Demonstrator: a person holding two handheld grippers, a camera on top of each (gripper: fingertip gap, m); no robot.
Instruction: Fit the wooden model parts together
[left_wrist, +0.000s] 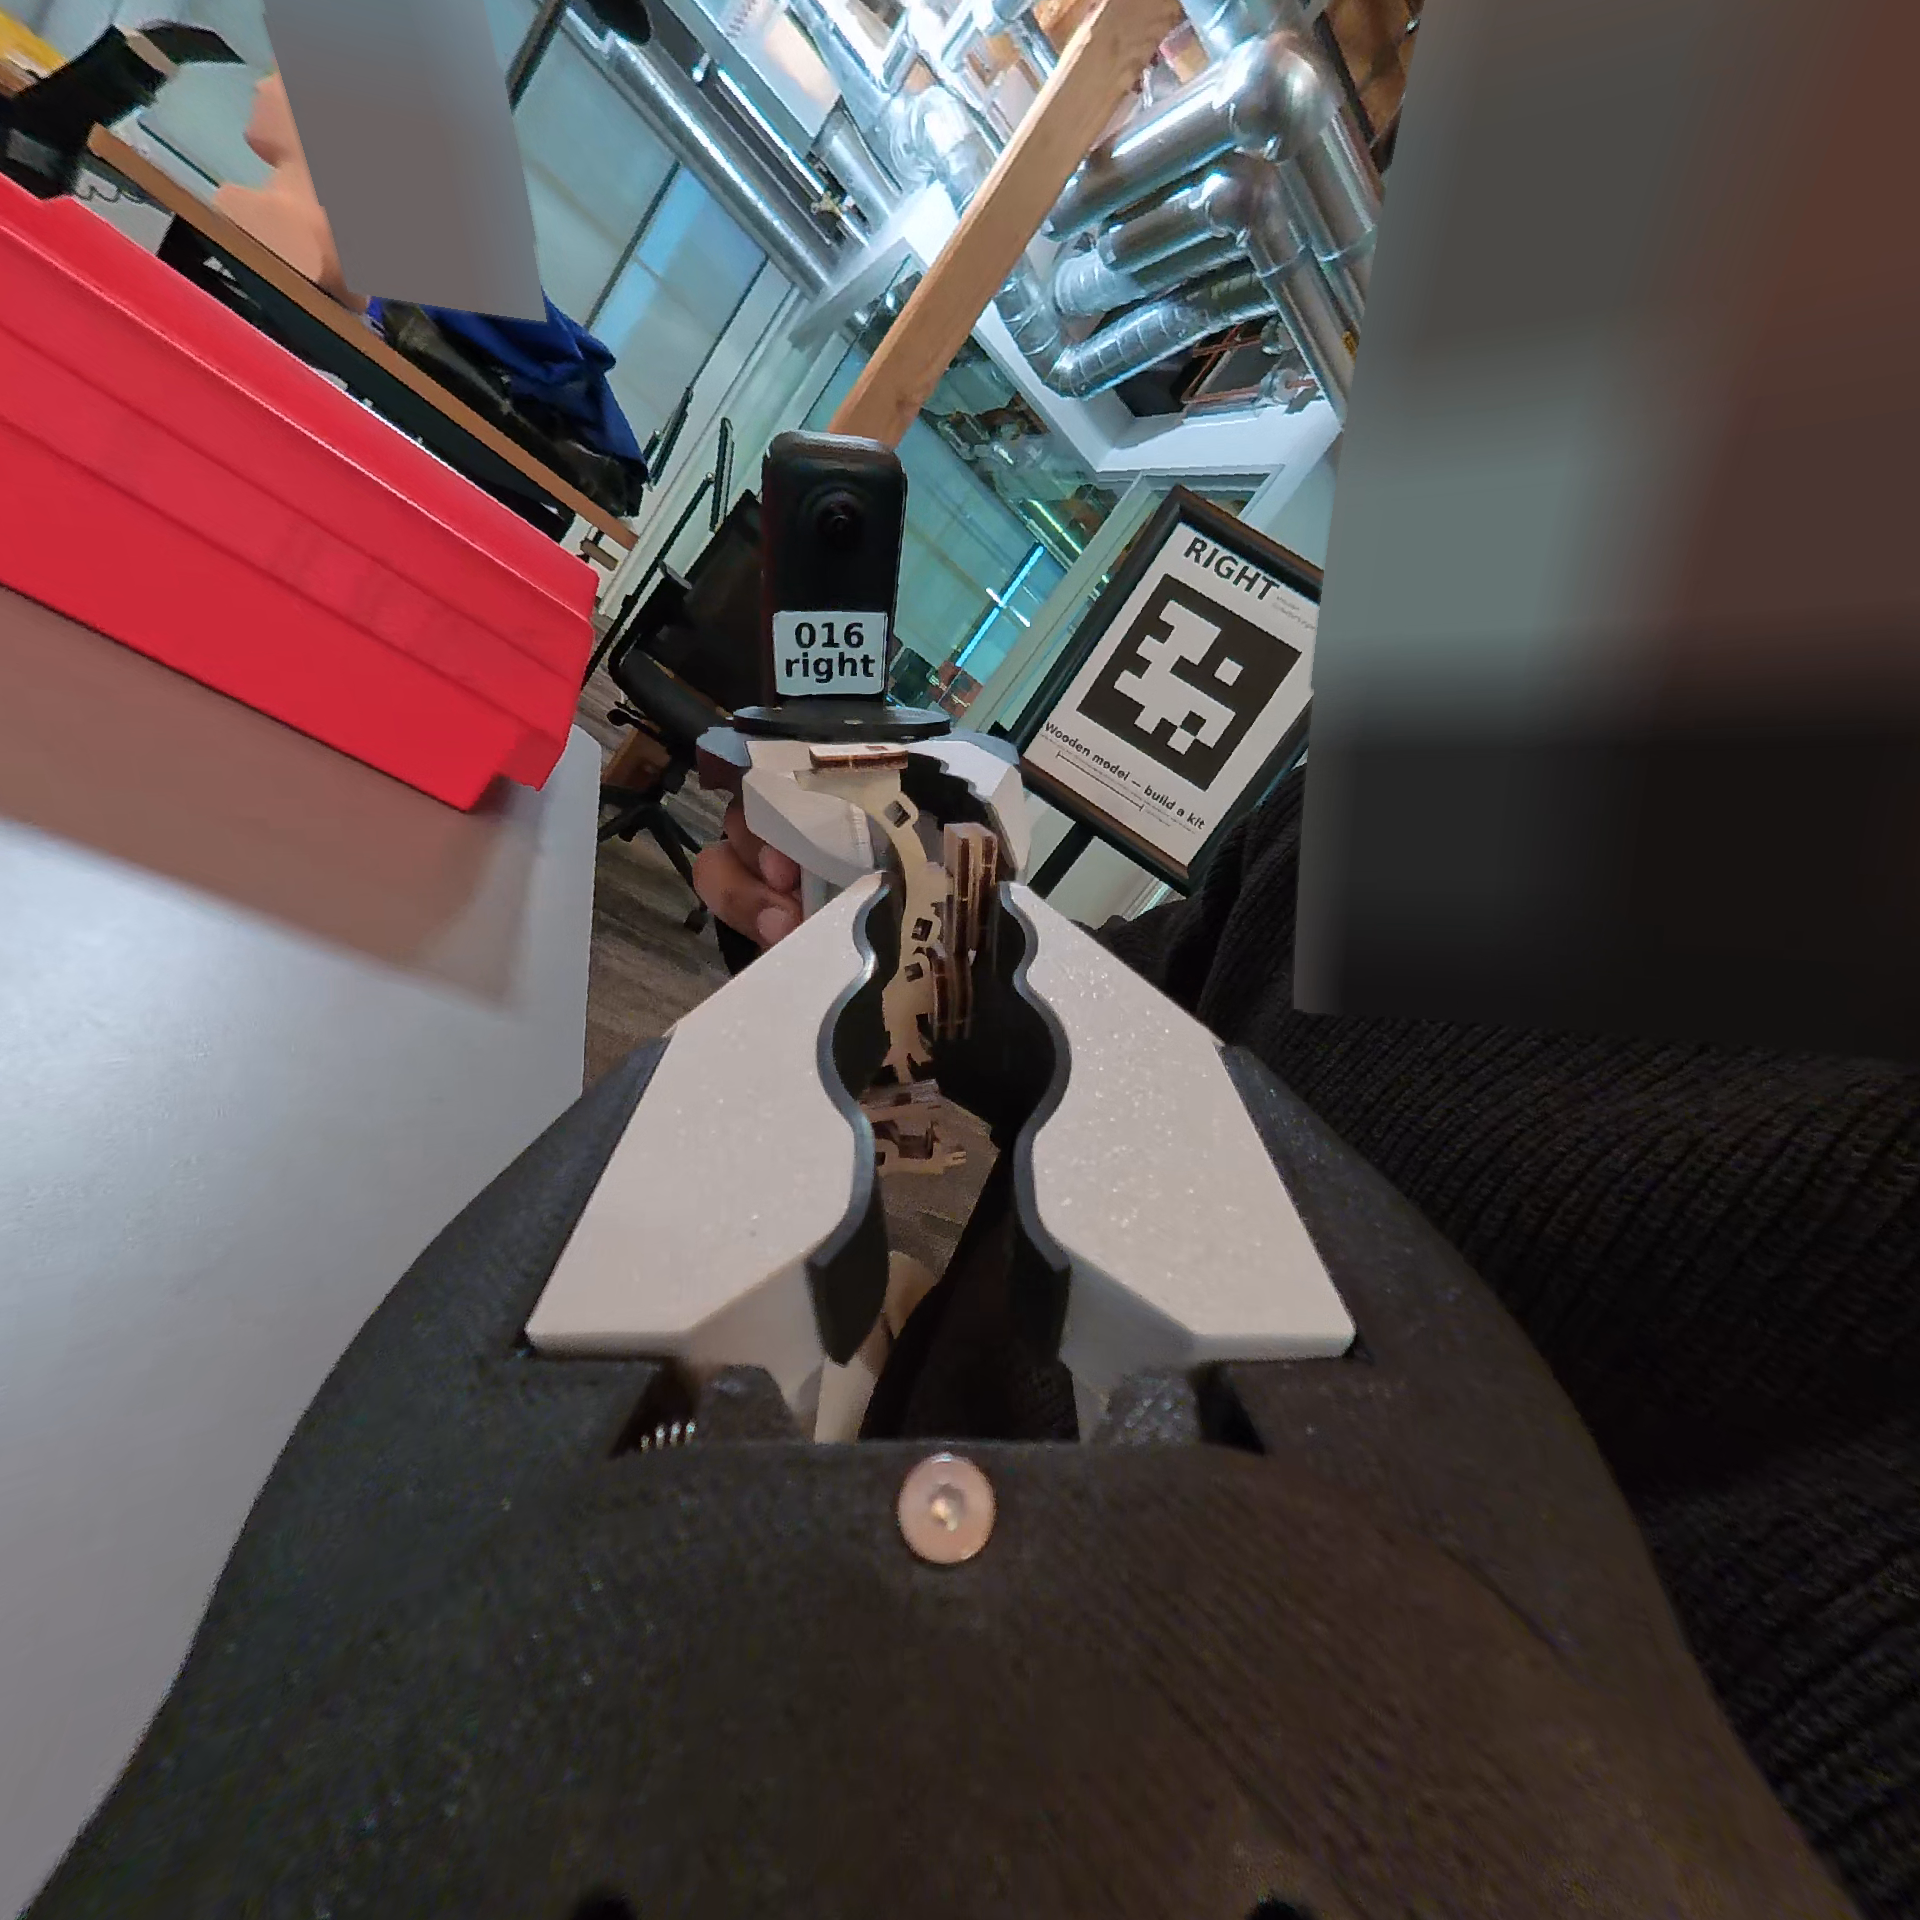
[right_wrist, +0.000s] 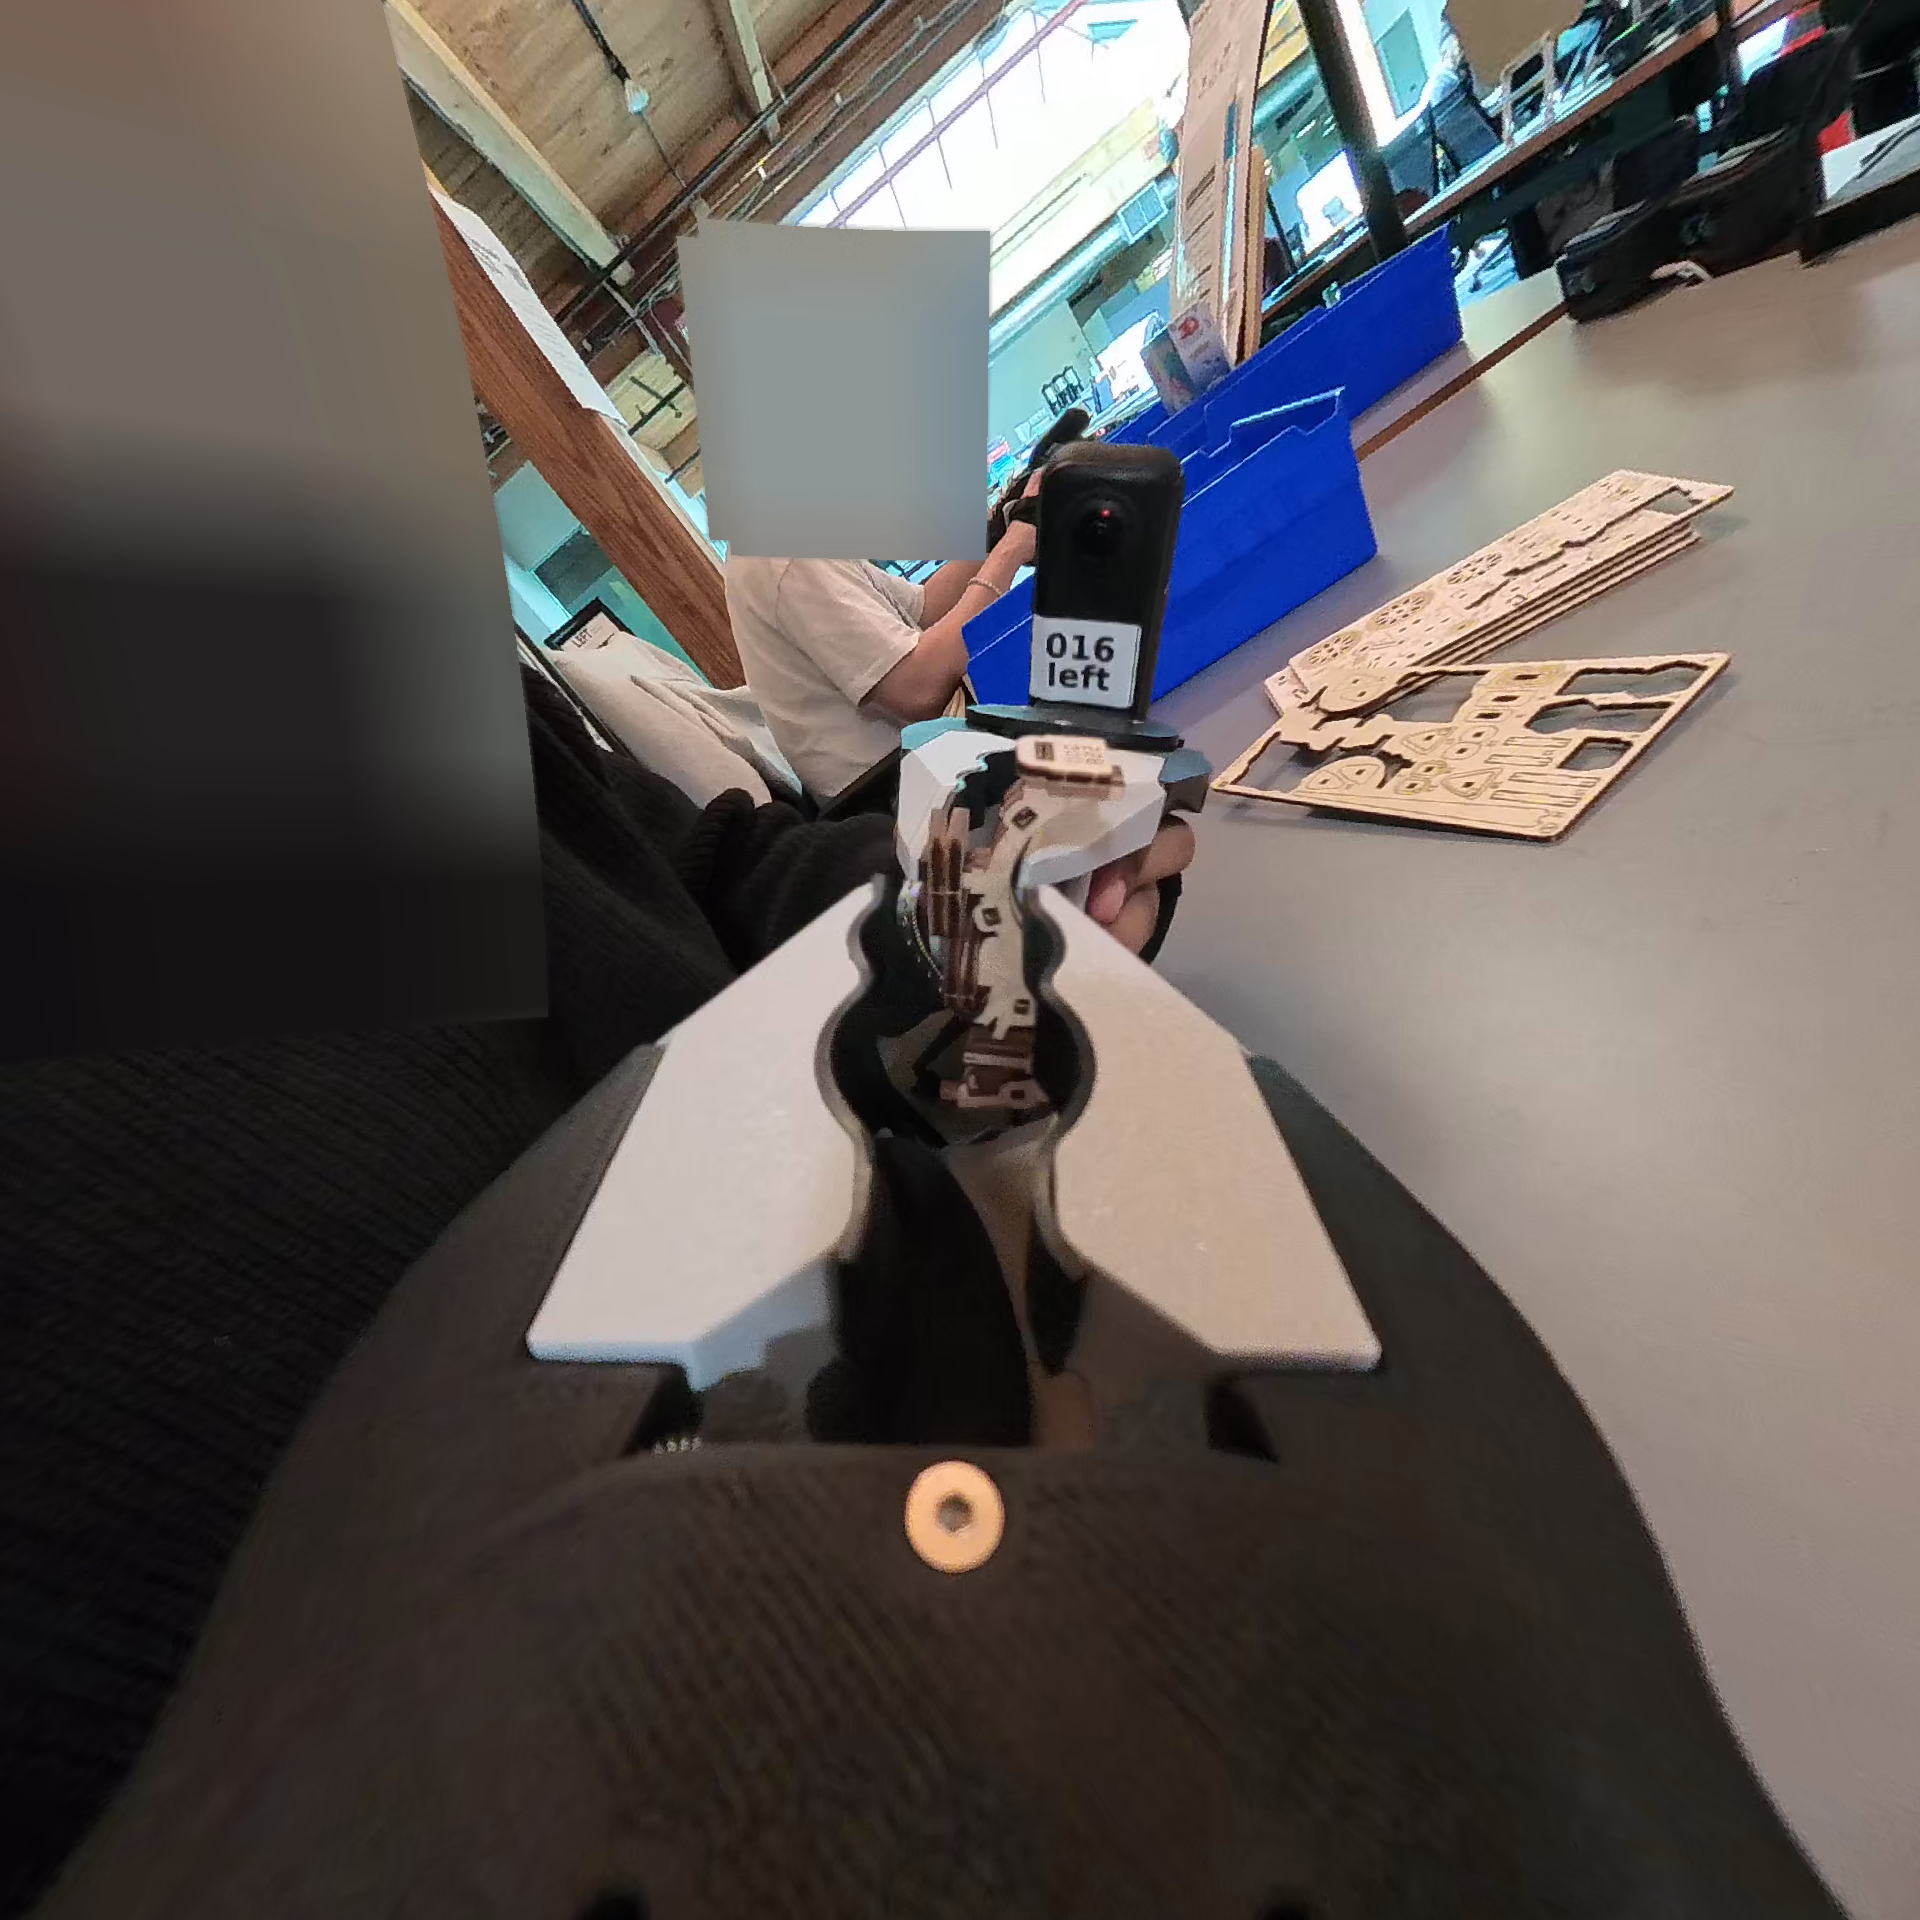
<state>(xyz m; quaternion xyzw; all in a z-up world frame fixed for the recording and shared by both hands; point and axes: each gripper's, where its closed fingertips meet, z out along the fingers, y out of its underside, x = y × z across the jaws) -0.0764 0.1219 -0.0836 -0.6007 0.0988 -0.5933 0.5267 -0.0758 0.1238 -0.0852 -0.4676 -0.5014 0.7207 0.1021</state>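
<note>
I hold the wooden model (left_wrist: 928, 951) up off the tabletop (right_wrist: 1558, 1039), between my two claws, which face each other tip to tip. Its long axis runs along the line from one claw to the other. My left claw (left_wrist: 940, 894) is nearly closed around one end, my right claw (right_wrist: 961, 899) around the other; the actual contact is hidden by the fingers. Punched wooden sheets (right_wrist: 1475, 743) lie flat on the tabletop beside a blue bin (right_wrist: 1247, 540).
</note>
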